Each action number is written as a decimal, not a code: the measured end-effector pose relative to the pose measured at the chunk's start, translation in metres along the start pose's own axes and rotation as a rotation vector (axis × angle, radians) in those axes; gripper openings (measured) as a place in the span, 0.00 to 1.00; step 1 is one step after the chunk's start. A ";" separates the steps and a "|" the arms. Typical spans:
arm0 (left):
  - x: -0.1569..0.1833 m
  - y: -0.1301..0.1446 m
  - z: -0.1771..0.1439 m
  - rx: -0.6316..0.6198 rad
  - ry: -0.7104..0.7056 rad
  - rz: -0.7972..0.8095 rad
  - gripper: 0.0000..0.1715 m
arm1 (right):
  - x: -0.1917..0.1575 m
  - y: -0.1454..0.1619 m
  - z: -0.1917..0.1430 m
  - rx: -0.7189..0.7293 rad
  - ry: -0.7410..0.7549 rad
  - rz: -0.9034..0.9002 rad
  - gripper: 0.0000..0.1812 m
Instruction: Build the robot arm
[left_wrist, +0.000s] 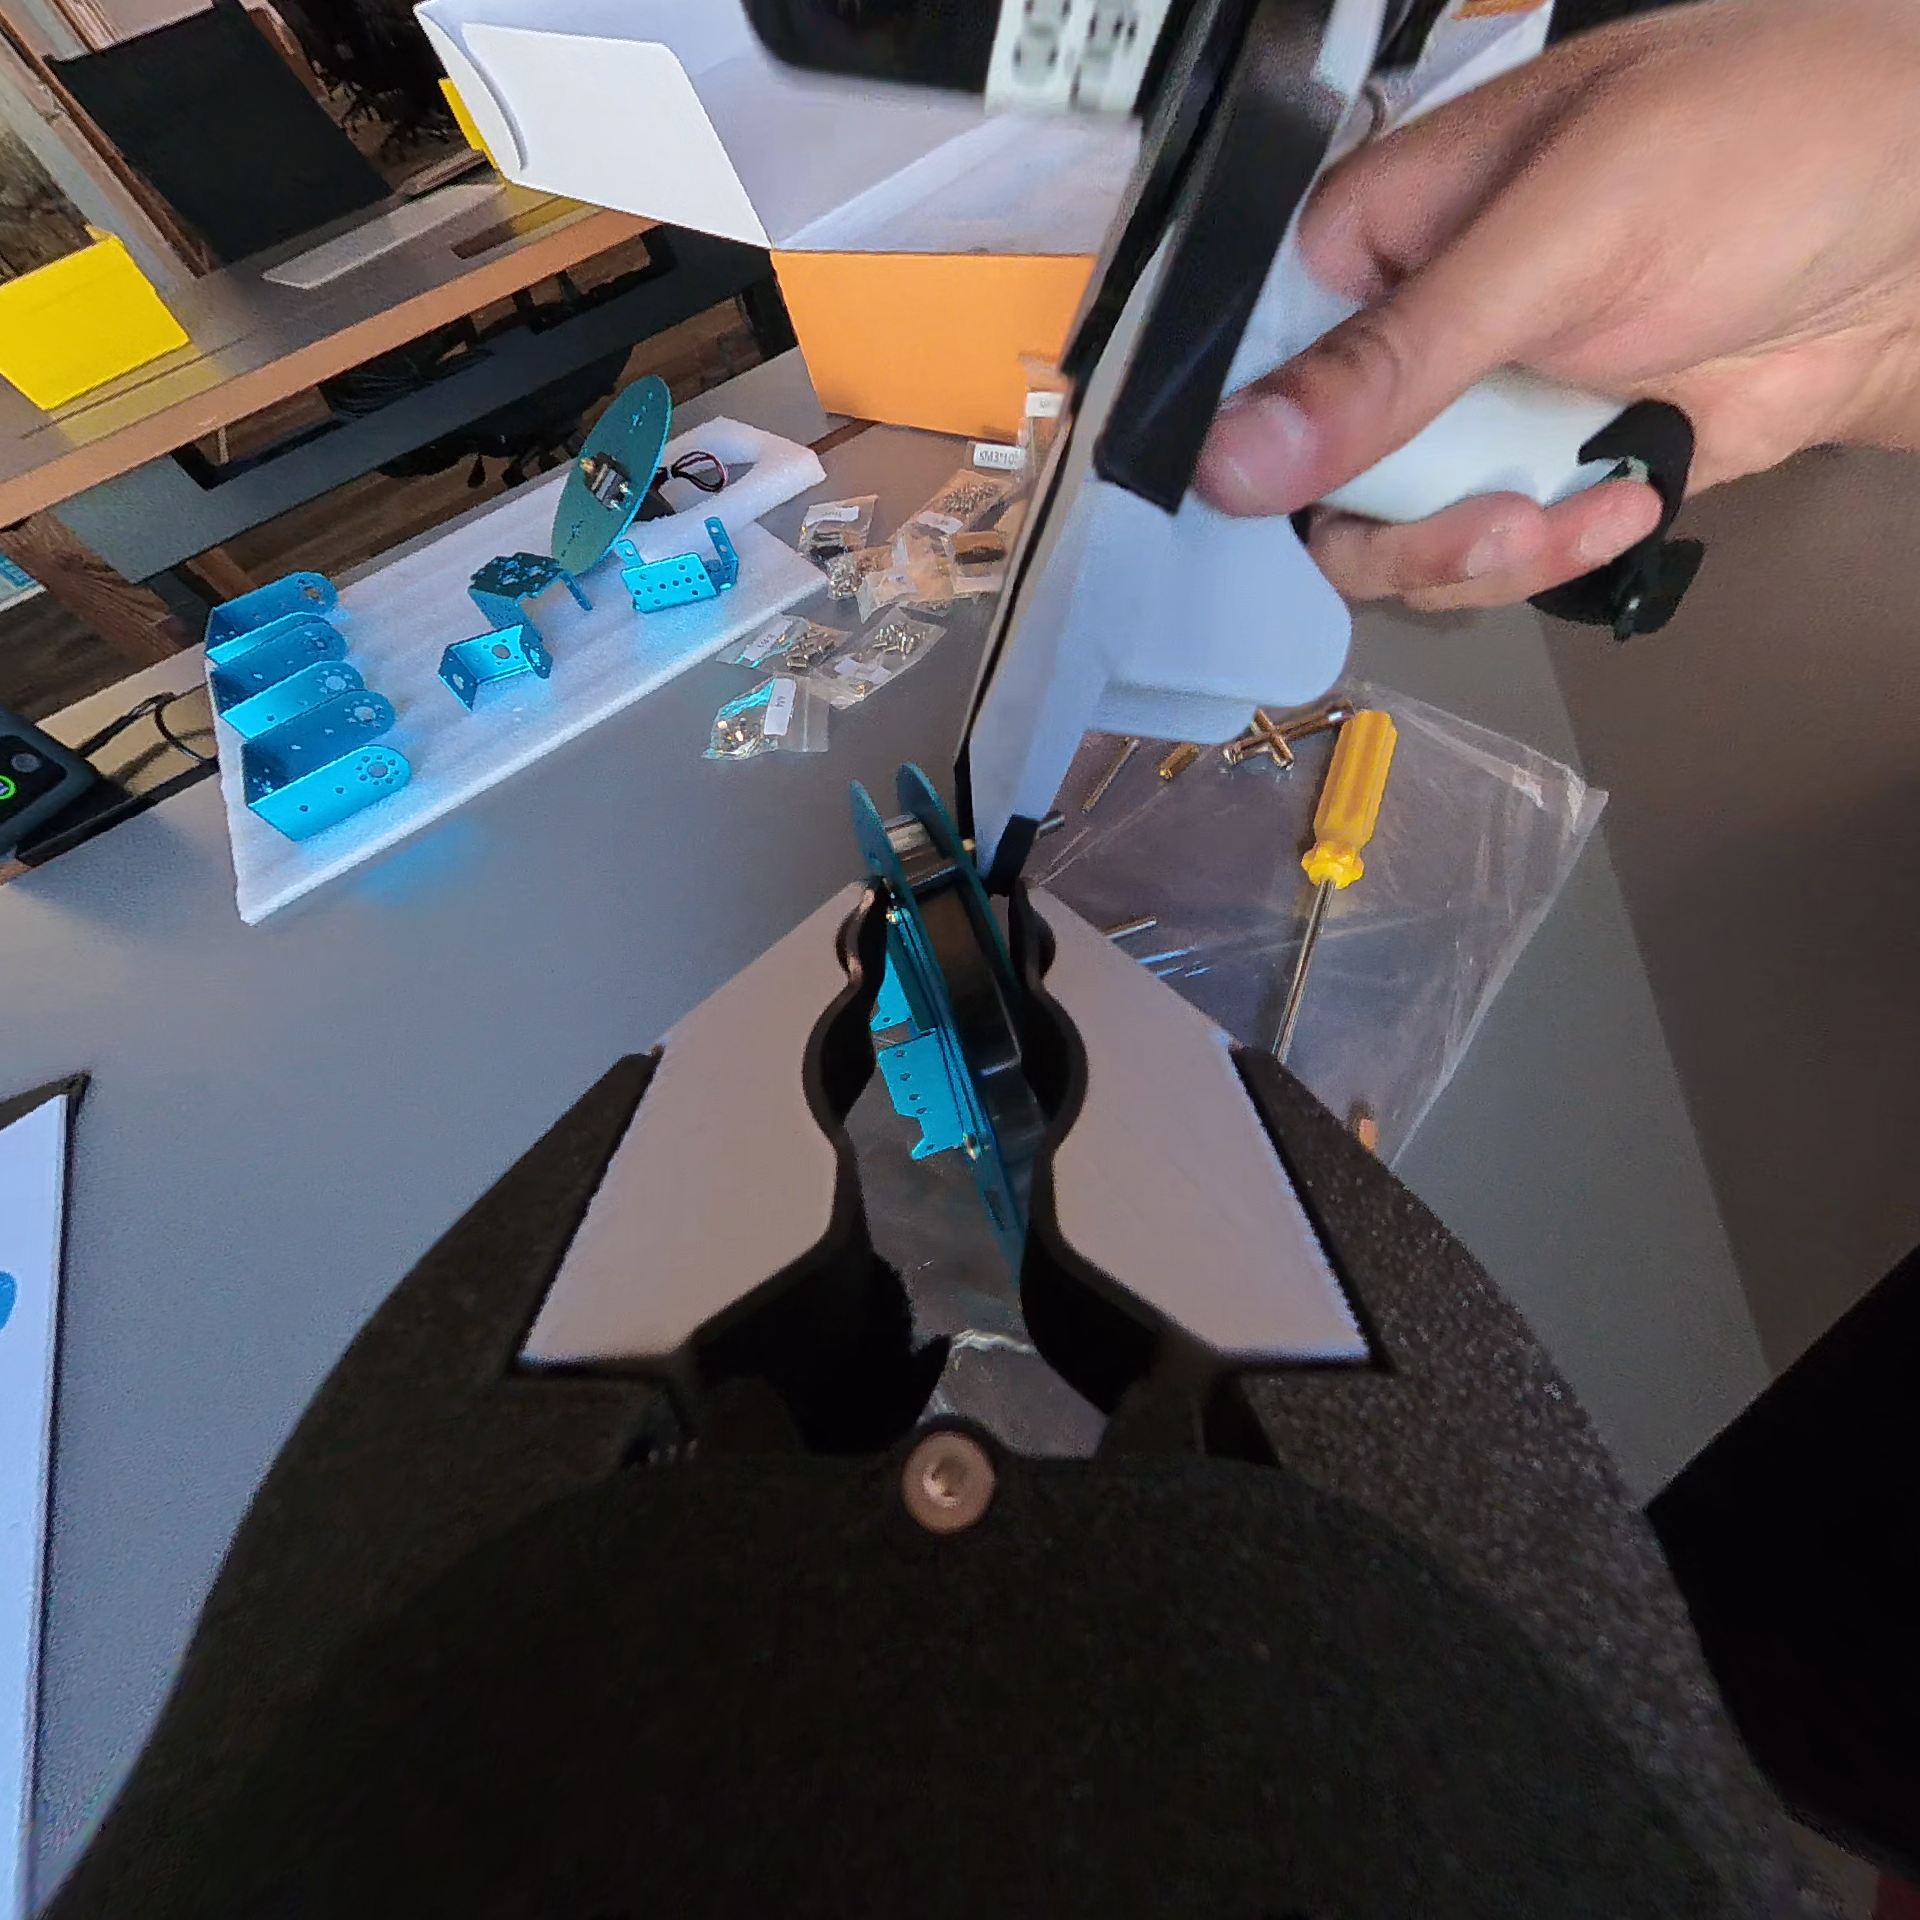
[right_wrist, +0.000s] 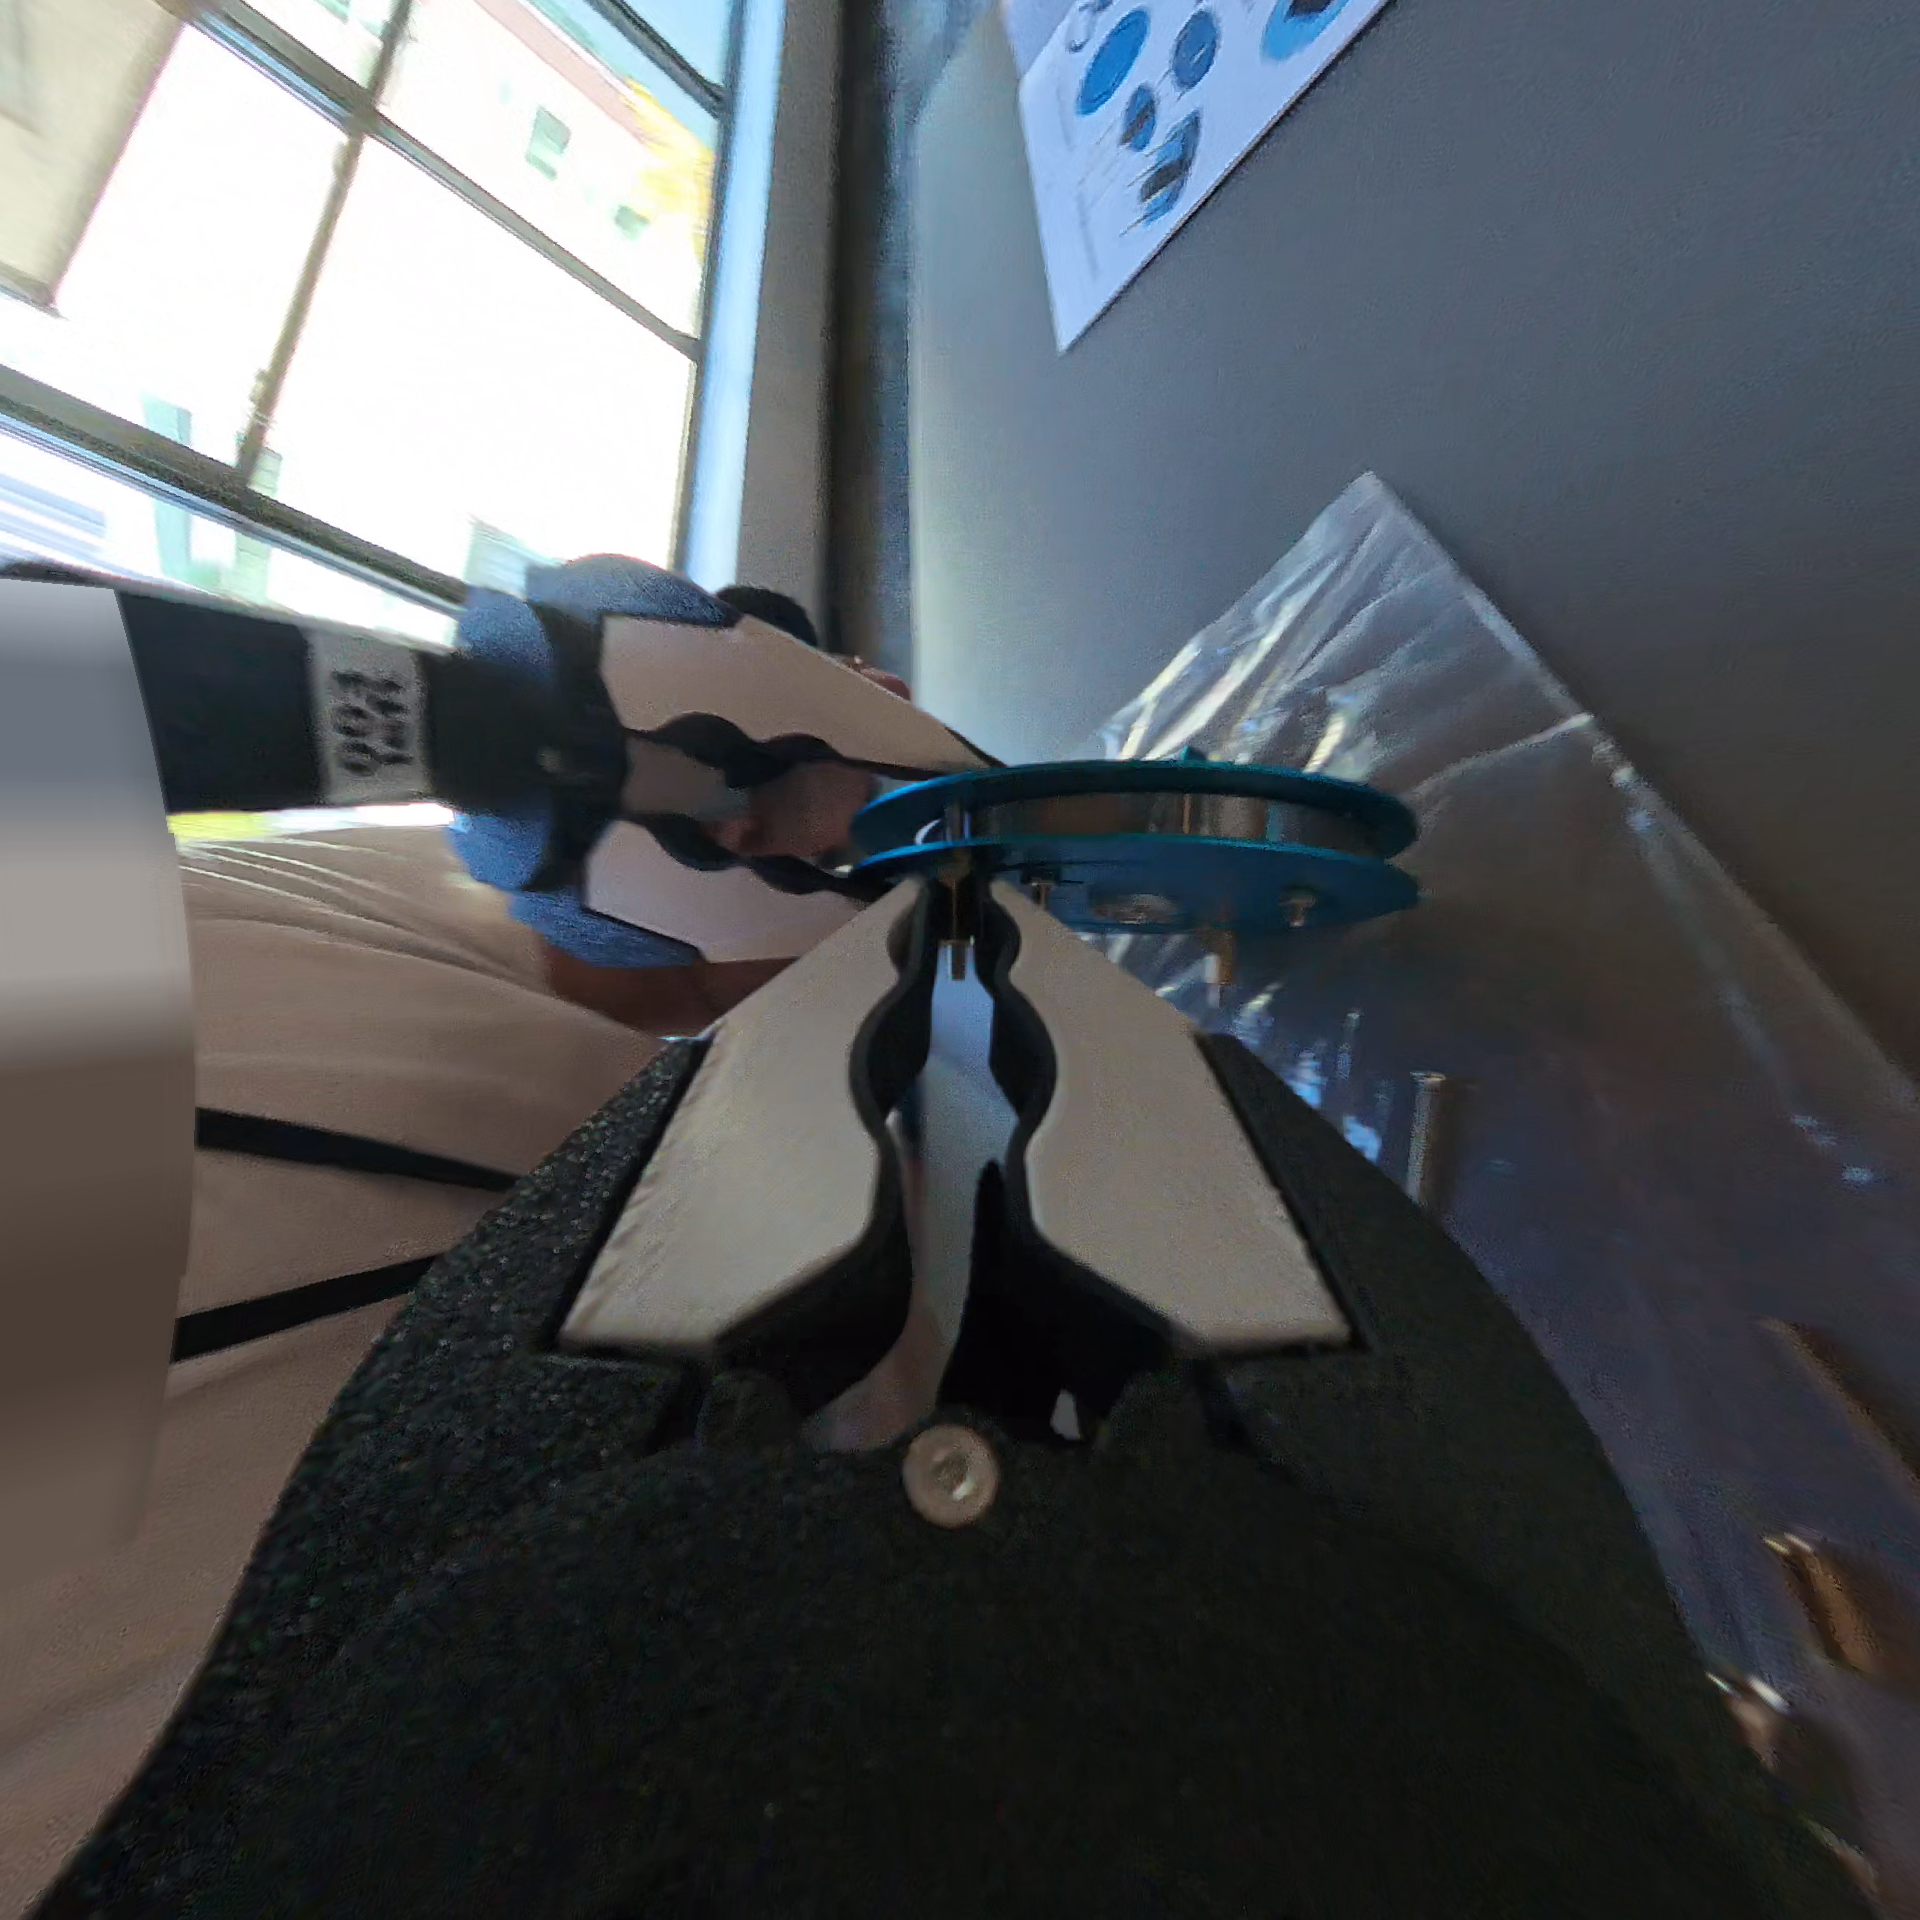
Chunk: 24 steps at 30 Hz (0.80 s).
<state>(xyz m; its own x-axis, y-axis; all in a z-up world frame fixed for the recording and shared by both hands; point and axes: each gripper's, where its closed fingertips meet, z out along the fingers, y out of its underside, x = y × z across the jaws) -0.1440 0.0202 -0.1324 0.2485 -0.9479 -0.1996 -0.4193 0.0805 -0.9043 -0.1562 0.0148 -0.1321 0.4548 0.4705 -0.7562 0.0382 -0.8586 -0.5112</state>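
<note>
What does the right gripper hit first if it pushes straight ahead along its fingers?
Likely the blue disc assembly: the right gripper is shut on a small brass post under its lower plate, so the plate sits just ahead. Depth is unclear.

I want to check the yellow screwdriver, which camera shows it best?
The left wrist view: the yellow screwdriver lies in full on the clear plastic bag, handle and shaft visible. The right wrist view shows only the bag, no screwdriver.
</note>
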 end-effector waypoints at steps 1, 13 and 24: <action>-0.001 0.000 0.000 0.006 -0.011 -0.006 0.12 | -0.001 -0.001 0.000 0.003 -0.097 0.091 0.02; -0.011 0.002 0.001 0.017 -0.077 -0.088 0.08 | 0.004 -0.004 -0.006 0.059 0.163 -0.296 0.09; -0.011 0.002 0.002 0.015 -0.089 -0.113 0.08 | 0.009 -0.003 -0.003 -0.089 0.690 -0.766 0.04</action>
<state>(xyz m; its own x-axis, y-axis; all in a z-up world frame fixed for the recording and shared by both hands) -0.1460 0.0314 -0.1328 0.3699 -0.9202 -0.1279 -0.3714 -0.0203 -0.9282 -0.1501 0.0207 -0.1362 0.6909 0.7021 0.1725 0.5852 -0.4030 -0.7036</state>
